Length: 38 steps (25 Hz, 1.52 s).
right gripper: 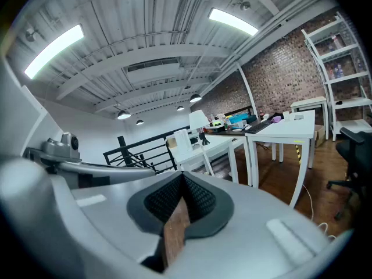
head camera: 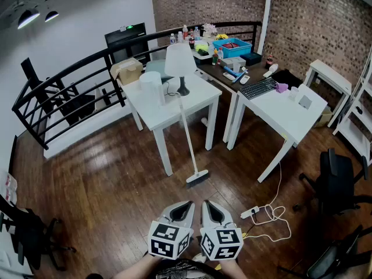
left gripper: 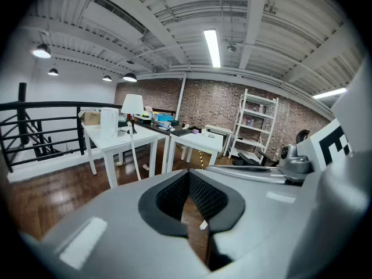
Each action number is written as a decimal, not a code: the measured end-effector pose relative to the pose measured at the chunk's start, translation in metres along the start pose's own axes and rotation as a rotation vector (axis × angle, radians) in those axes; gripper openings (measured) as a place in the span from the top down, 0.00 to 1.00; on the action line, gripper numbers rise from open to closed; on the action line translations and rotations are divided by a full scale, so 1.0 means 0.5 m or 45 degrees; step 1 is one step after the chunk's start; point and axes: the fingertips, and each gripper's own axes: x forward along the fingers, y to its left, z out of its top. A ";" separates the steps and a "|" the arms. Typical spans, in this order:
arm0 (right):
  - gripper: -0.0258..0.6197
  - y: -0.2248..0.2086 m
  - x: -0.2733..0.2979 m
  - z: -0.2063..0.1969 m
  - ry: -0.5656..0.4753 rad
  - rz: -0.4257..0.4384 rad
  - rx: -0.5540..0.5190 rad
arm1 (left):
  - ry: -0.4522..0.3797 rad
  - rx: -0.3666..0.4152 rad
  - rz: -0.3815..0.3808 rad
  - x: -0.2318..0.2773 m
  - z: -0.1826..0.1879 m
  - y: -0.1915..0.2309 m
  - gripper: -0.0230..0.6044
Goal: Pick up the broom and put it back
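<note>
Against white table (head camera: 174, 106), broom (head camera: 189, 144) handle indistinct.

The head view looks steeply down from above at the floor (head camera: 104, 179) and white desk (head camera: 168, 109). The gripper views ride low behind the left tongs (left gripper: 189, 176) and right tongs (right gripper: 182, 179), both facing that distant desk.

My 2 handheld grippers, seen from the head camera: the left gripper (head camera: 186, 204) and right gripper (head camera: 208, 204) share smooth pale-grey moulded shells, with black, dimple-textured pads (left gripper: 206, 195) lining each V-shaped mouth. Each carries a white cube, the left cube (head camera: 168, 240) and the right cube (head camera: 221, 243), printed with black square markers.
</note>
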 end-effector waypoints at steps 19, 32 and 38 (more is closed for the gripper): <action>0.96 -0.028 0.245 0.080 0.042 0.092 -0.045 | -0.036 -0.055 0.031 0.169 0.111 0.174 0.95; 0.96 0.004 0.458 0.161 0.047 0.044 -0.087 | -0.073 -0.096 -0.049 0.273 0.236 0.366 0.95; 0.96 0.020 0.537 0.177 0.049 0.035 -0.085 | -0.085 -0.110 -0.077 0.300 0.258 0.434 0.95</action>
